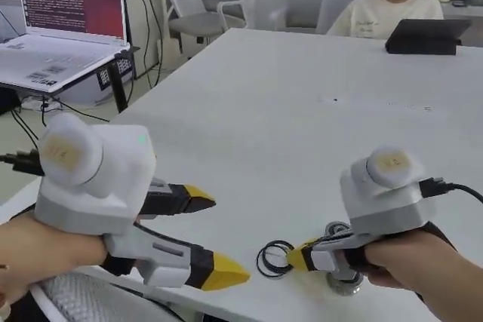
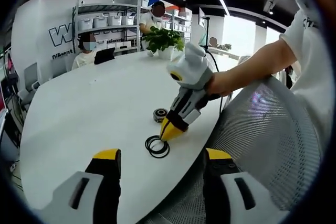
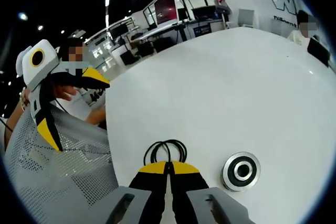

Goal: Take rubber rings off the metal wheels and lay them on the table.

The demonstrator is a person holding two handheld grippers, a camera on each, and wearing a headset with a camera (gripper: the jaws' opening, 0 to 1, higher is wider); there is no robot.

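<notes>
We see the rubber rings (image 1: 273, 259) lying as a small black bunch of loops on the white table (image 1: 302, 111), close to its near edge. The yellow tips of the right gripper (image 1: 290, 258) touch one side of them. In the right gripper view its jaws stand pressed together with only a thin seam between them, and the rings' near ends run in under the tips. We cannot tell whether a ring is pinched there. The metal wheel (image 3: 241, 170) lies flat on the table just beside that gripper, apart from the rings, showing a dark outer band and a bright hub. In the head view it sits partly under the hand (image 1: 411, 262) that holds the right gripper. The left gripper (image 1: 215, 237) hovers near the table's edge, well apart from the rings, its jaws spread wide with nothing between them. Behind the edge is a mesh chair back (image 2: 262, 140). A person (image 1: 392, 13) sits at the table's far end.
</notes>
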